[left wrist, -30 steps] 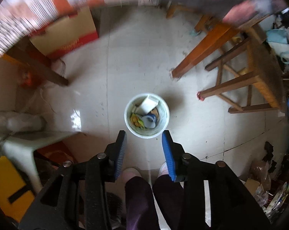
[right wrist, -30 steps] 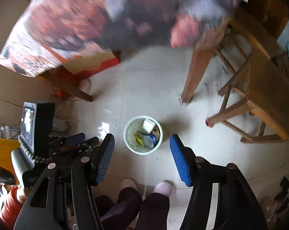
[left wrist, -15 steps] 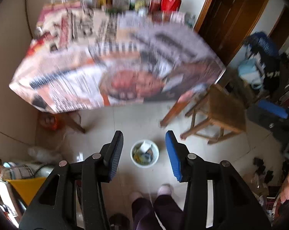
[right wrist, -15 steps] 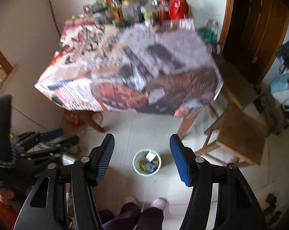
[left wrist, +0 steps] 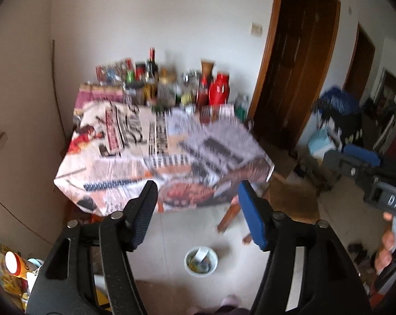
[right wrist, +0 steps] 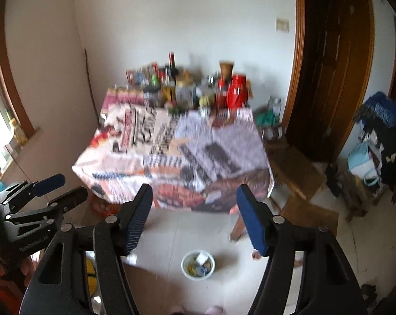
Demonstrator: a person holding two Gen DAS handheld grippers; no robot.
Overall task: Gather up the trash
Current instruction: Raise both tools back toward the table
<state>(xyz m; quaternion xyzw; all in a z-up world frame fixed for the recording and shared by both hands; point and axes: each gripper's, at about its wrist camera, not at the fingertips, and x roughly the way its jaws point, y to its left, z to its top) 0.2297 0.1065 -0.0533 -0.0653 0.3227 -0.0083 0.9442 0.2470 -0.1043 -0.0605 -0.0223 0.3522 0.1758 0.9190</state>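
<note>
Lifted away from the bucket [left wrist: 201,261] on the near floor, now facing the far desk [right wrist: 171,157]. Left claw [left wrist: 198,218] and right claw [right wrist: 195,218] wide open, empty. Probably scanning for more trash.

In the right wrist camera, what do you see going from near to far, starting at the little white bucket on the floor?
White bucket on the floor → table with the newspaper-print cover → bottles and jars crowded at the table's far edge → white wall.
</note>
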